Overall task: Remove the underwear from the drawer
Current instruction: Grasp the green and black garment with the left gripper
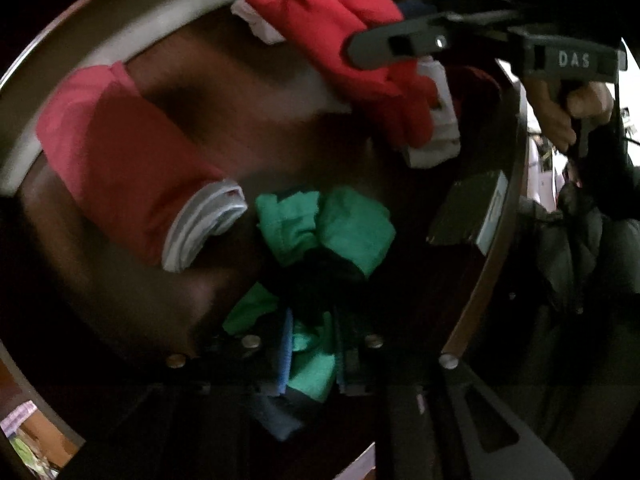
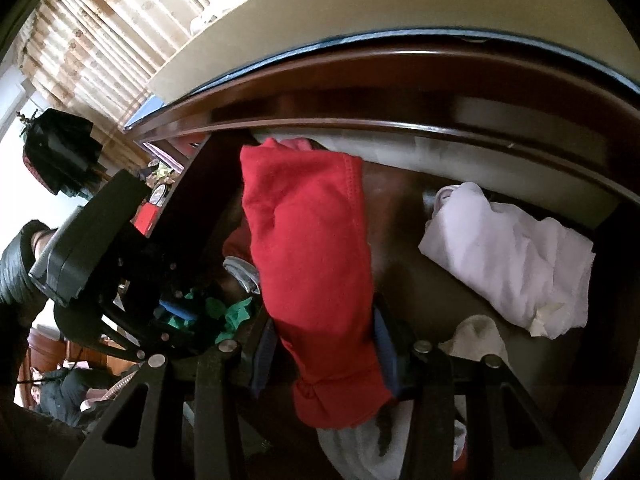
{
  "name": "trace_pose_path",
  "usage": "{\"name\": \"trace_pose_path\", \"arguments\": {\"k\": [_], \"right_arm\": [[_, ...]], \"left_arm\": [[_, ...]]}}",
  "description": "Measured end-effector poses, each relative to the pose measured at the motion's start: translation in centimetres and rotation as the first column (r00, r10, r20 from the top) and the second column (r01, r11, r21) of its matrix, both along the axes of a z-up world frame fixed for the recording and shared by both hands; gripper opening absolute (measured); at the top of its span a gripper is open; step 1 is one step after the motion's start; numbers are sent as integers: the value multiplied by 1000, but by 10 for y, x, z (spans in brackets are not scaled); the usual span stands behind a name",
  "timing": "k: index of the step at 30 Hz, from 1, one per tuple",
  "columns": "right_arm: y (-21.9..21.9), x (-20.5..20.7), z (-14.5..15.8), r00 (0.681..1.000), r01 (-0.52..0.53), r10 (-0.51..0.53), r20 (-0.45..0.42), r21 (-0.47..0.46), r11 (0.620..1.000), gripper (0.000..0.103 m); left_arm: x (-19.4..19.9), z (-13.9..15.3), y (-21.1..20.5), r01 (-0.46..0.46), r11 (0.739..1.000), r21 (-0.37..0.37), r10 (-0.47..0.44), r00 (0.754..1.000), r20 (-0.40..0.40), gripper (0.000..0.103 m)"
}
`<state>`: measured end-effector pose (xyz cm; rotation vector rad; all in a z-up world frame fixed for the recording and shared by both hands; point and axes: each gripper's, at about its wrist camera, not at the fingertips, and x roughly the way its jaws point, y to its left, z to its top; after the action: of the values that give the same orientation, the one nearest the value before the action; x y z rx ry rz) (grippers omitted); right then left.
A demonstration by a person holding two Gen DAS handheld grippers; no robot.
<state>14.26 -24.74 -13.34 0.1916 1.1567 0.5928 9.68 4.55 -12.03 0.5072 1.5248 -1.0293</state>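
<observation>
My left gripper (image 1: 310,354) is shut on green underwear (image 1: 320,232), which bunches up between and beyond its fingers over the dark wooden drawer (image 1: 248,128). My right gripper (image 2: 324,354) is shut on red underwear (image 2: 312,248), which hangs up over the drawer; it also shows in the left wrist view (image 1: 320,12), pinched by the right gripper's fingers (image 1: 384,48). The left gripper shows at the left of the right wrist view (image 2: 180,312), with green cloth in it.
A rolled red garment with a grey band (image 1: 120,160) lies in the drawer's left part. White cloth (image 2: 512,260) lies at the drawer's right, with more pale cloth (image 2: 476,336) near the right gripper. The drawer's front rim (image 1: 492,264) curves at the right.
</observation>
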Motion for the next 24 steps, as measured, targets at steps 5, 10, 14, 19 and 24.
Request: {"name": "trace_pose_path", "arguments": {"k": [5, 10, 14, 19, 24], "right_arm": [[3, 1, -3, 1000, 1, -1, -8, -22, 1000, 47], [6, 3, -5, 1000, 0, 0, -7, -27, 1000, 47], [8, 5, -8, 1000, 0, -1, -8, -39, 999, 47], [13, 8, -8, 1000, 11, -11, 4, -76, 997, 47], [15, 10, -9, 999, 42, -40, 25, -102, 994, 47]], "left_arm": [[-8, 6, 14, -18, 1000, 2, 18, 998, 60, 14], [-8, 16, 25, -20, 1000, 0, 20, 997, 81, 14], [5, 17, 6, -8, 1000, 2, 8, 996, 87, 14], [-5, 10, -9, -3, 1000, 13, 2, 995, 95, 14], [-13, 5, -23, -10, 1000, 18, 8, 994, 110, 14]]}}
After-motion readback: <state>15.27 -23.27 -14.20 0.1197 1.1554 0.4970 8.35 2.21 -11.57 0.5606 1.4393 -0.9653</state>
